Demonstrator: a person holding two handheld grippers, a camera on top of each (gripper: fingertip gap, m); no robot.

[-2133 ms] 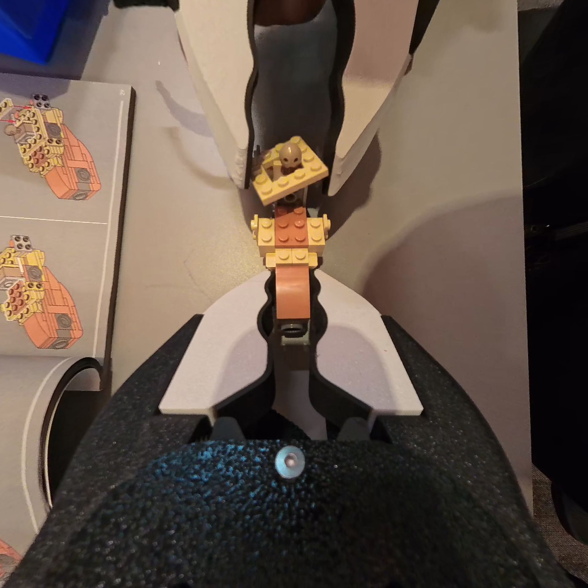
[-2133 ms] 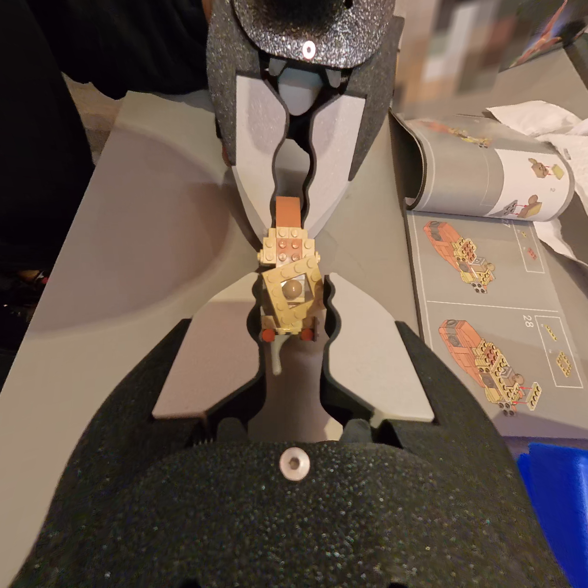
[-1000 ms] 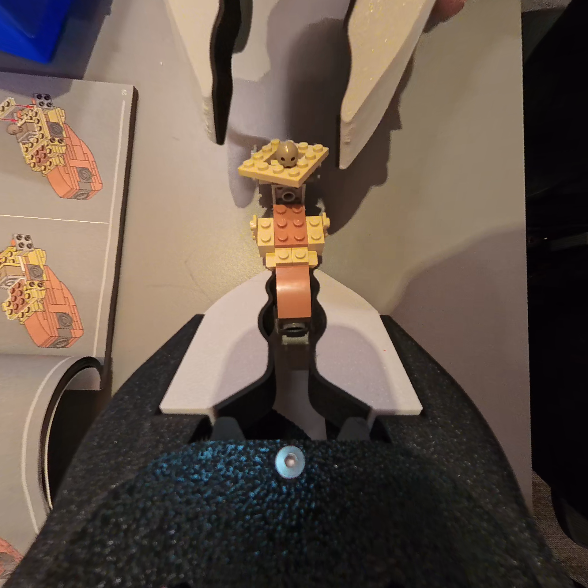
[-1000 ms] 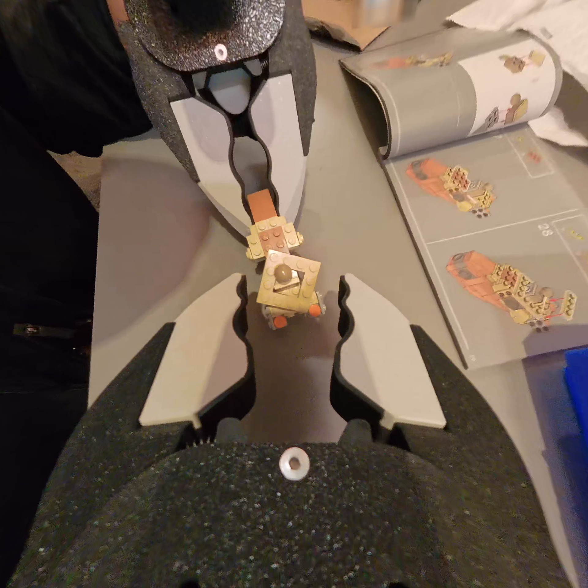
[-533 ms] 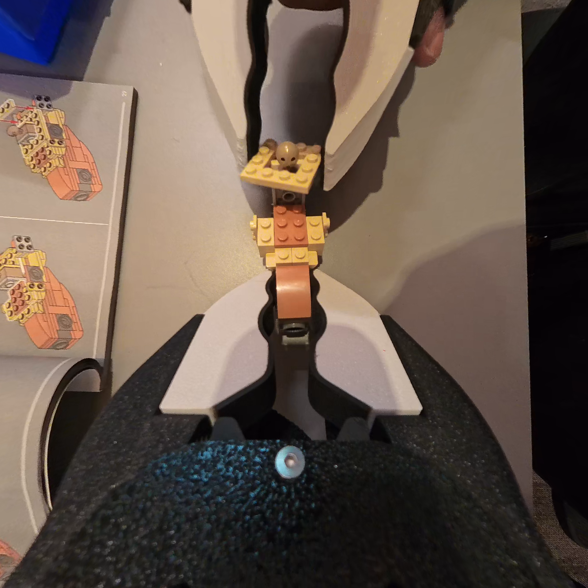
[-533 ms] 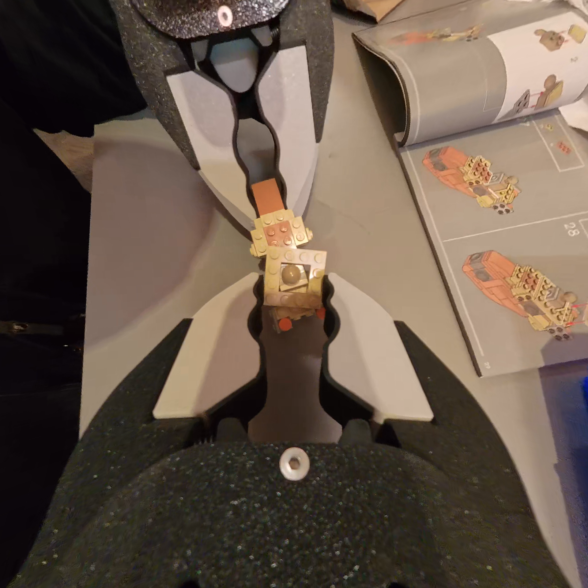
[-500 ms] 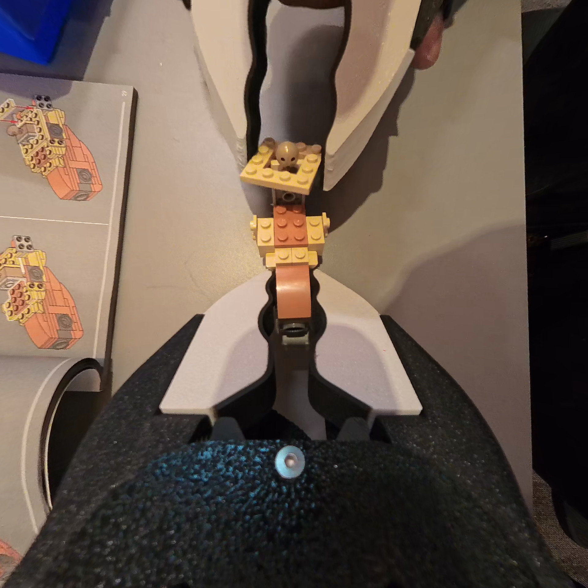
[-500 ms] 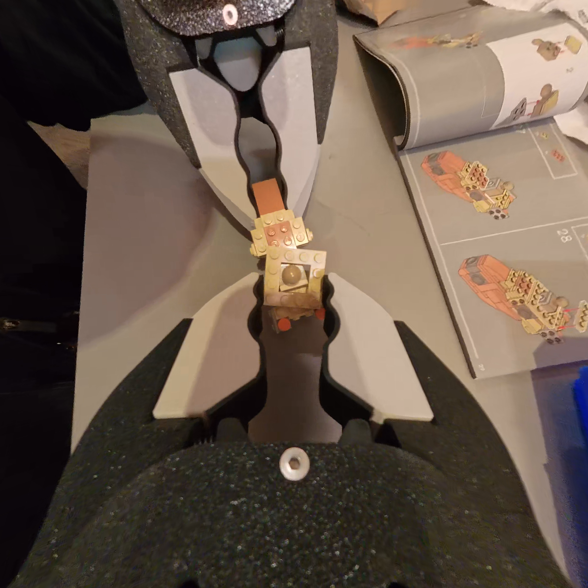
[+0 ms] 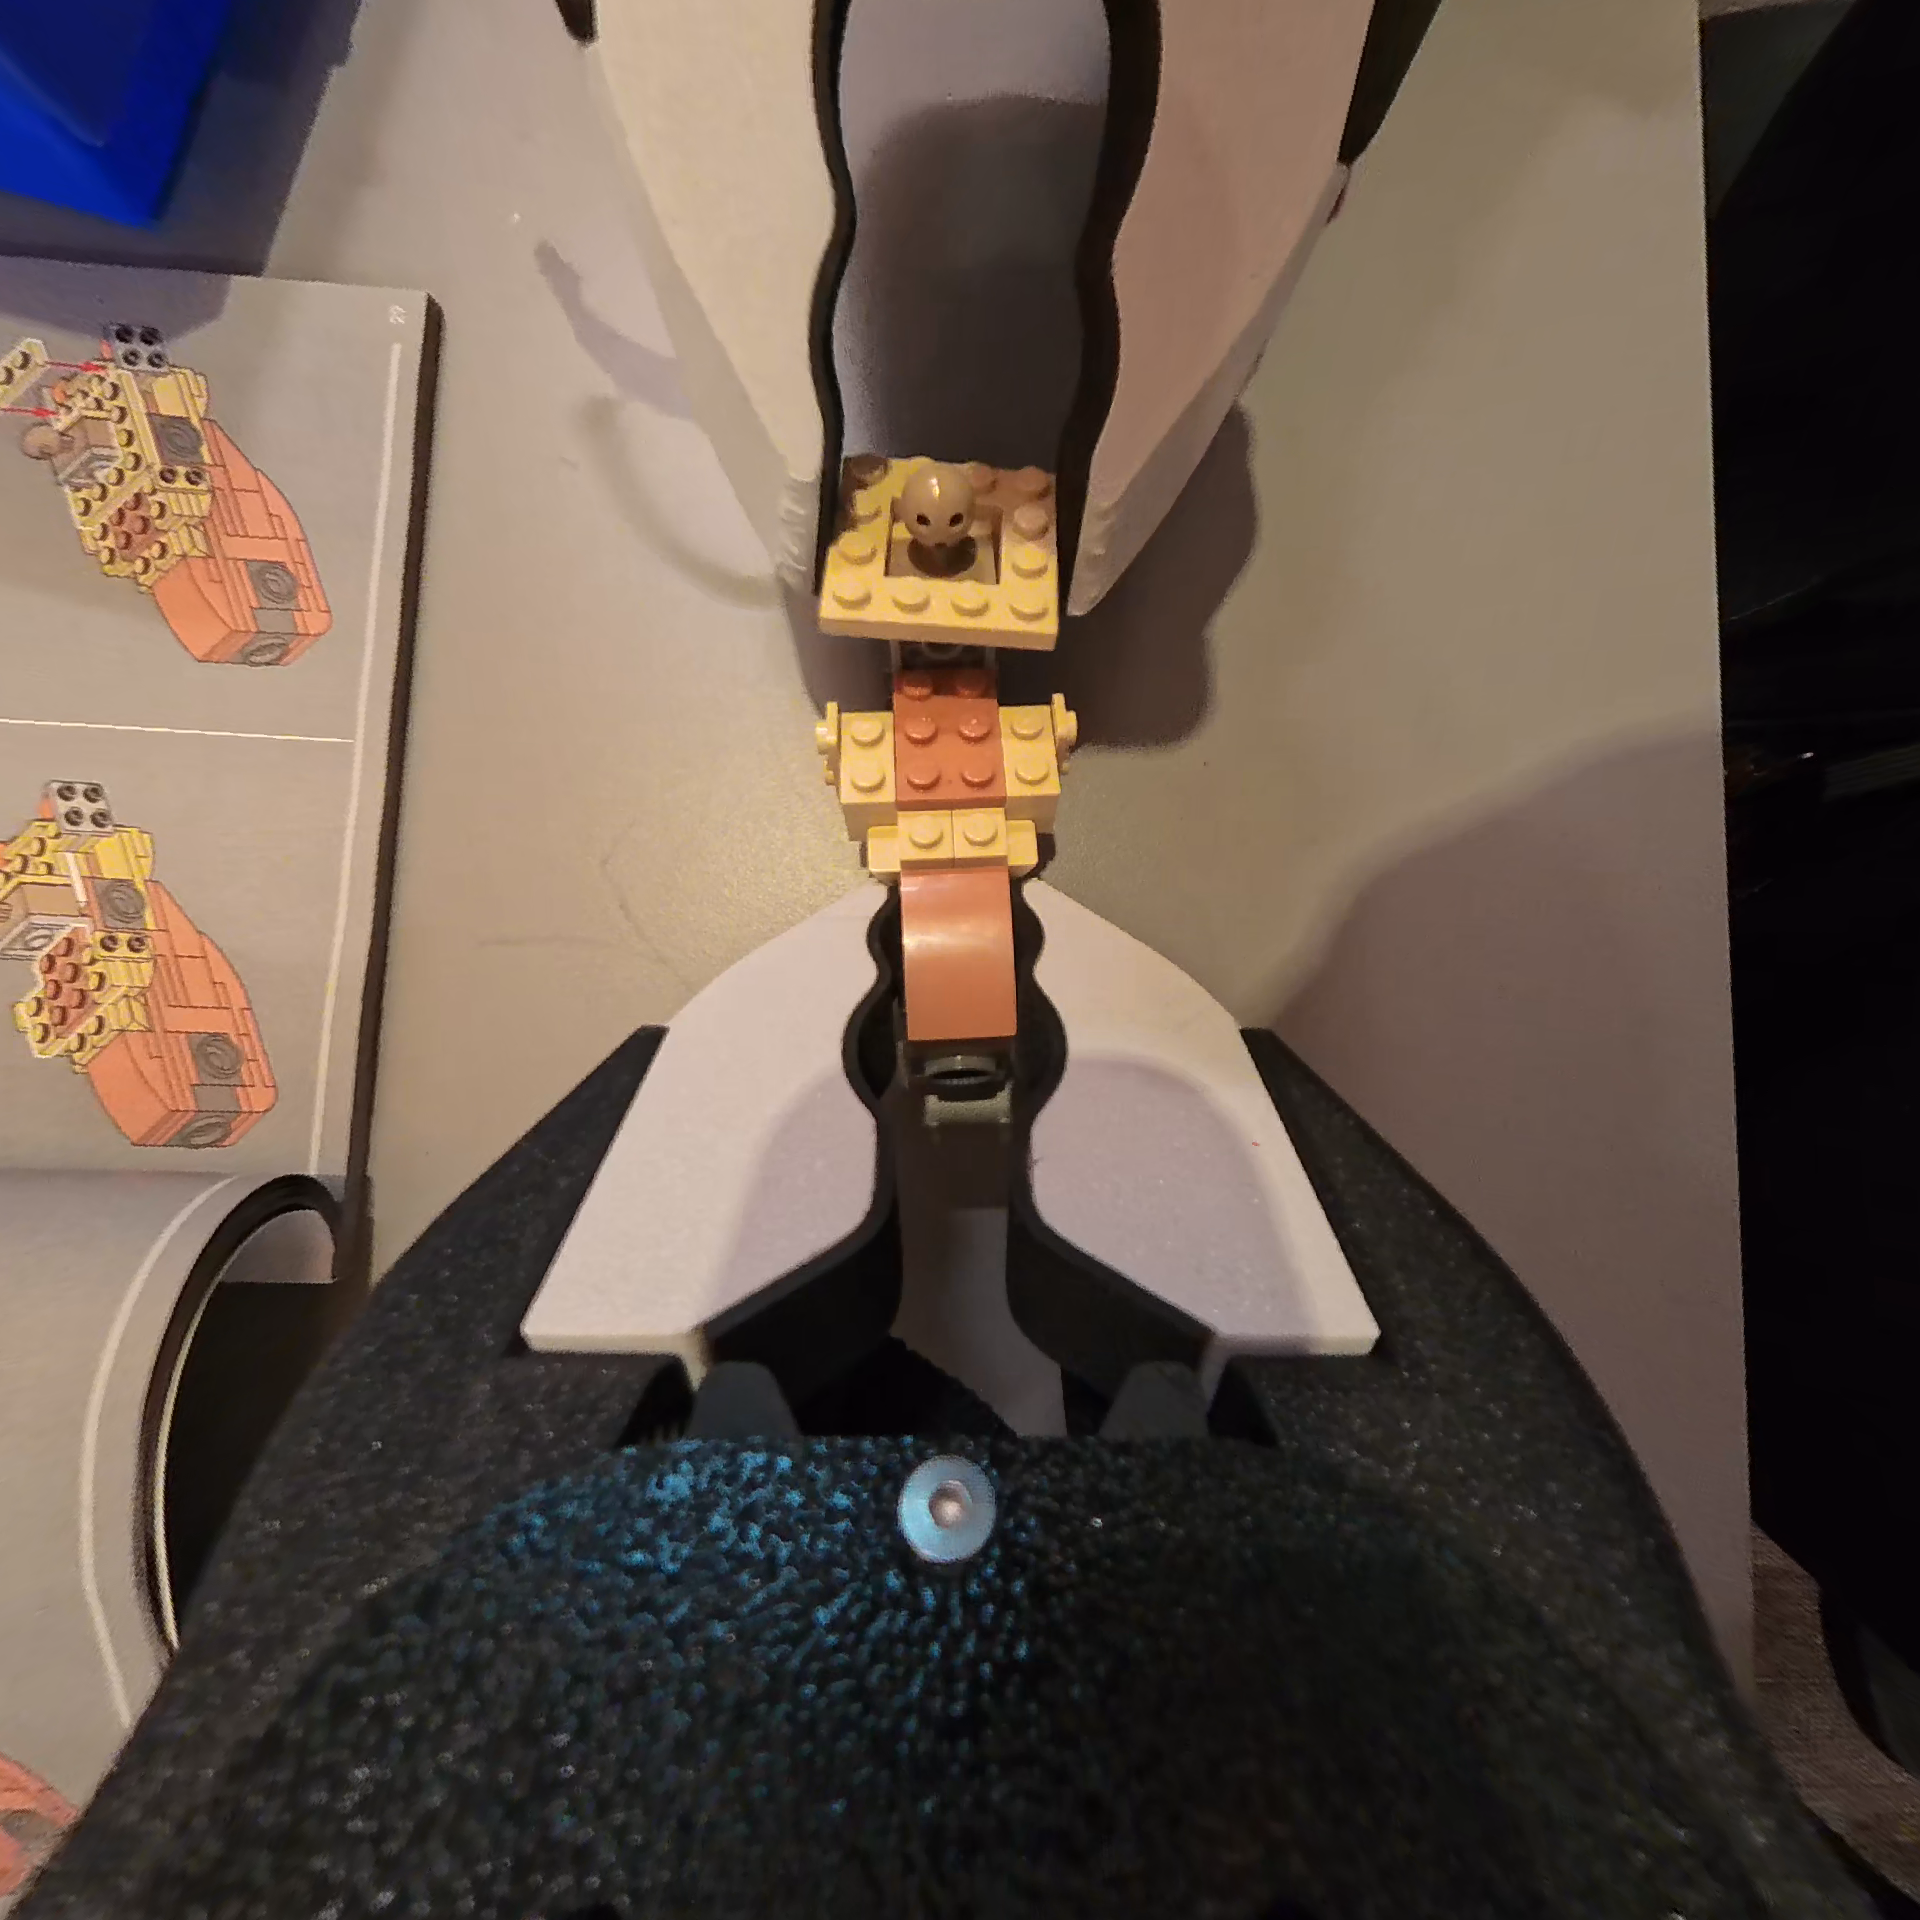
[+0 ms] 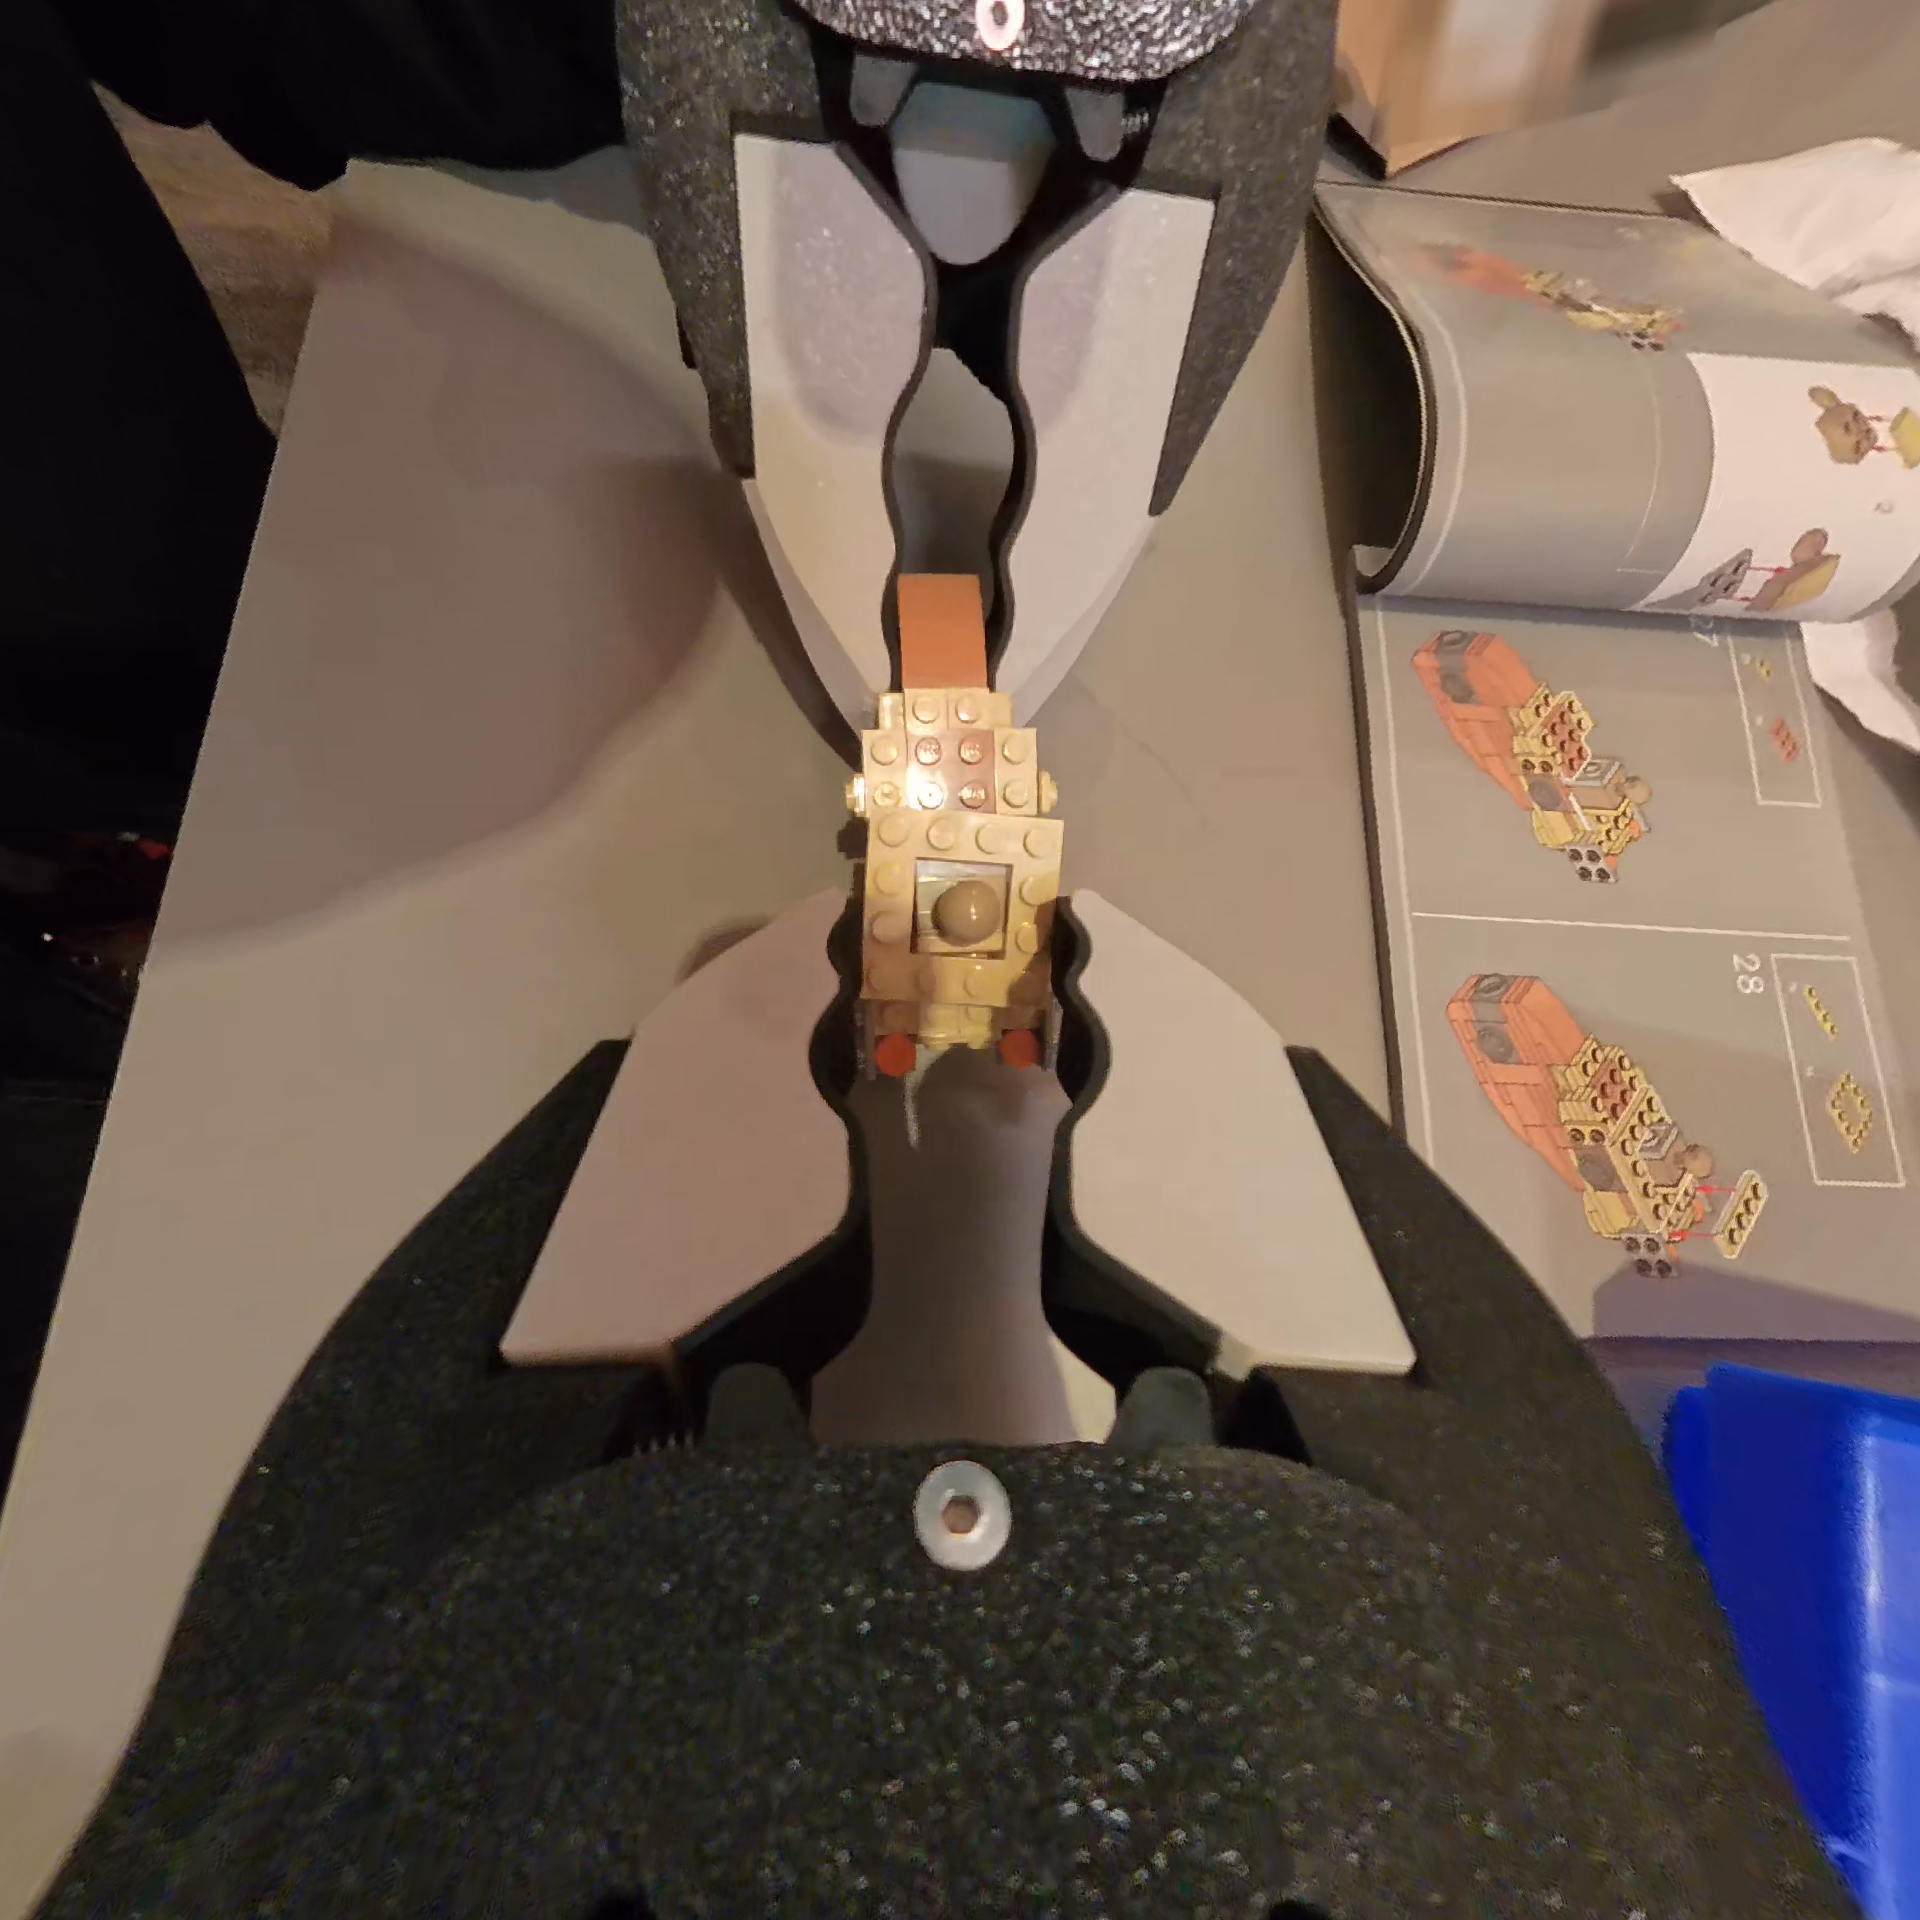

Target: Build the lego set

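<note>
Since approx 1 s ago, R gripper (image 10: 956,997) has come back in from wide open and closed on the tan frame plate (image 9: 940,566), which now sits square to the model rather than skewed.

Table (image 9: 623,727): grey, bare under the work; both tools meet mid-surface.

L gripper (image 9: 956,966): fingers near-closed, clamped on the brown curved nose of the lego model (image 9: 948,769), held just above the table w/ tail pointing away.

R gripper: fingers narrowed onto both side edges of the tan frame plate at the tail; small round-headed figure (image 10: 961,914) shows through the plate's opening. Whether the plate is fully seated – cannot tell.

Handling (judgement): model is light, rigid, smooth plastic; joints are press-fit, so fragile under twist or side load. Best hold is on flat side faces, as both tools have it; push straight down on studs, not on the figure.

Surroundings: instruction booklet (image 10: 1662,935) open beside the work, pages curled at one end; blue bin (image 10: 1818,1558) near R tool; white crumpled paper (image 10: 1808,208) past the booklet. None obstructs. Only crowding is the two tools nose-to-nose, little room to regrip.
</note>
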